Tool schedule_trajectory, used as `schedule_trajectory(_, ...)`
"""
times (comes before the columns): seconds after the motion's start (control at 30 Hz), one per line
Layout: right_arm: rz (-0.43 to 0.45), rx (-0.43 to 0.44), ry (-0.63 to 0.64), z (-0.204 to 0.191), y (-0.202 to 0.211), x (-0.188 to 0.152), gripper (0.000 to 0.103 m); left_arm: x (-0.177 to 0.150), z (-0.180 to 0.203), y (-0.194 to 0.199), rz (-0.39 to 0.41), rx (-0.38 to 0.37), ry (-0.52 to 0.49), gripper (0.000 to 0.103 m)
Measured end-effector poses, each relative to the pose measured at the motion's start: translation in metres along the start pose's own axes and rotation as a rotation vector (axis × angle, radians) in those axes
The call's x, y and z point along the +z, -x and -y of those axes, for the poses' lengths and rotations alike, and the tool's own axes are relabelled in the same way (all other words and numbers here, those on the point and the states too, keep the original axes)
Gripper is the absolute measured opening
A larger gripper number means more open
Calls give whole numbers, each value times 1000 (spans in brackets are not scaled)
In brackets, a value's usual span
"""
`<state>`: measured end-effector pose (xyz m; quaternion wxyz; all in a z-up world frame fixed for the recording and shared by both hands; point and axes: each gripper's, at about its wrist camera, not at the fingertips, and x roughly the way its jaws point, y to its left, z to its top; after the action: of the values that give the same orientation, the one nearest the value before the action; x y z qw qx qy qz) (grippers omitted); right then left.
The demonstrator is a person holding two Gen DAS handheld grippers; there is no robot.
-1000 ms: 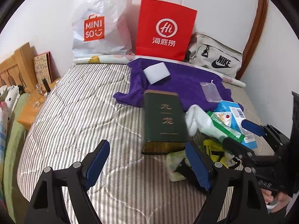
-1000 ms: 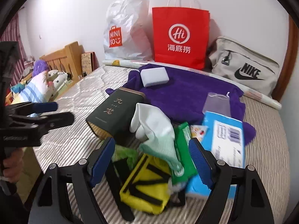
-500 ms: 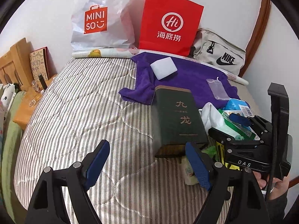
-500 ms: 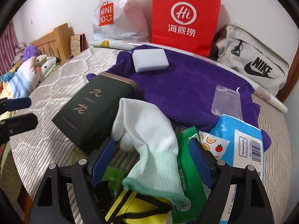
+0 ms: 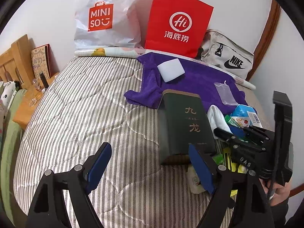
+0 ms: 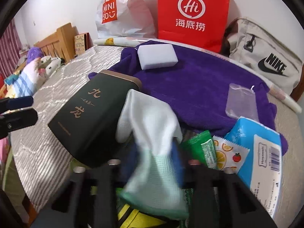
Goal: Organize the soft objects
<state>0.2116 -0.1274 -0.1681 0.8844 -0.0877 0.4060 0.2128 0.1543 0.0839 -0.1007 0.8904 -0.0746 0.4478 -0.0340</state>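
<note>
Right tool (image 6: 152,163): closed down around the cuff of the white knit glove with pale green cuff (image 6: 150,125); frame blurred, so a firm pinch is likely, not certain.
Left tool (image 5: 150,169): spread wide, holding nothing, over the striped quilted bed (image 5: 91,114).
Glove position: lies on the clutter pile, fingers against the dark green rectangular tin (image 6: 89,117).
Pile beside it: green sachet (image 6: 205,148), fruit-print sachet (image 6: 228,152), blue tissue pack (image 6: 260,152).
Farther: purple fleece towel (image 6: 199,87) spread flat, white foam sponge block (image 6: 156,58) on it.
Progress: early; sponge looks placed, glove only being taken, soft and hard items unsorted.
</note>
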Motion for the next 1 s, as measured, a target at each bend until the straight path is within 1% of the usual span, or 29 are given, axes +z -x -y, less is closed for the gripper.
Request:
schedule_trajectory(0.1, 41, 22, -4, 1, 14, -1, 15, -3, -1, 4, 3, -6, 10, 82)
schedule_trajectory(0.27, 105, 40, -29, 2, 47, 0, 14, -10, 5, 10, 1, -13, 9, 82)
schedule_trajectory(0.53, 190, 21, -51, 7, 104, -11, 14, -27, 25, 19, -14, -27, -24, 82)
schedule_trajectory(0.73, 222, 2, -81, 17, 139, -36, 14, -48, 44, 20, -47, -39, -40, 82)
schedule_trajectory(0.9, 234, -27, -104, 28, 162, -64, 14, -66, 61, 8, -97, -37, -40, 82)
schedule_trajectory(1.0, 244, -44, -121, 35, 173, -80, 14, -74, 71, 3, -103, -34, -51, 82)
